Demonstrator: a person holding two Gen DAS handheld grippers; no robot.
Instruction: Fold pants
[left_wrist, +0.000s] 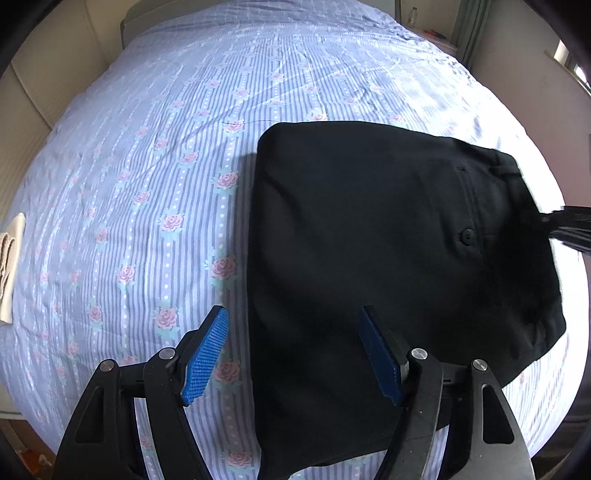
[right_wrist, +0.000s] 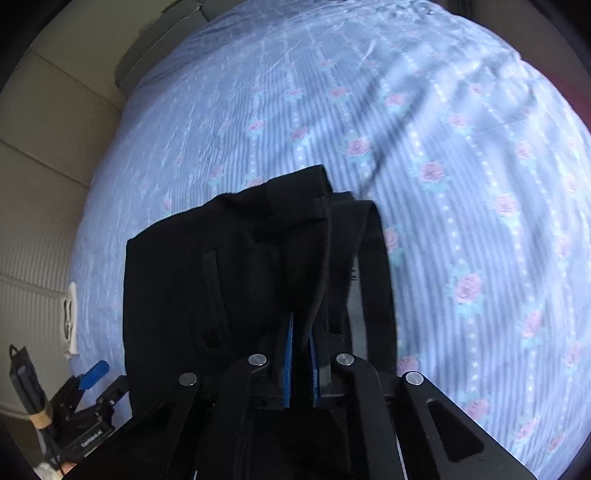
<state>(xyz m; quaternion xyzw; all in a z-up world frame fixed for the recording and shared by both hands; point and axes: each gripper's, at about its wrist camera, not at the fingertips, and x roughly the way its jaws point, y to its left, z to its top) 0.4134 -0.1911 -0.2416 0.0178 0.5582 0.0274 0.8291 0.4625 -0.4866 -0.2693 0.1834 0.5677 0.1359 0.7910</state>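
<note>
On a bed sheet (left_wrist: 147, 184) striped blue with roses, the black pants (left_wrist: 369, 240) lie part-folded, their waistband pinched in the right gripper (right_wrist: 300, 354) while the left gripper (left_wrist: 291, 354) is held wide over the near-left edge, which is best clamped before both sides are carried over level.

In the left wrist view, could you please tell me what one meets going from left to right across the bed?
Folded beige cloth → bare floral bedsheet → black pants → right gripper at the far right edge.
</note>
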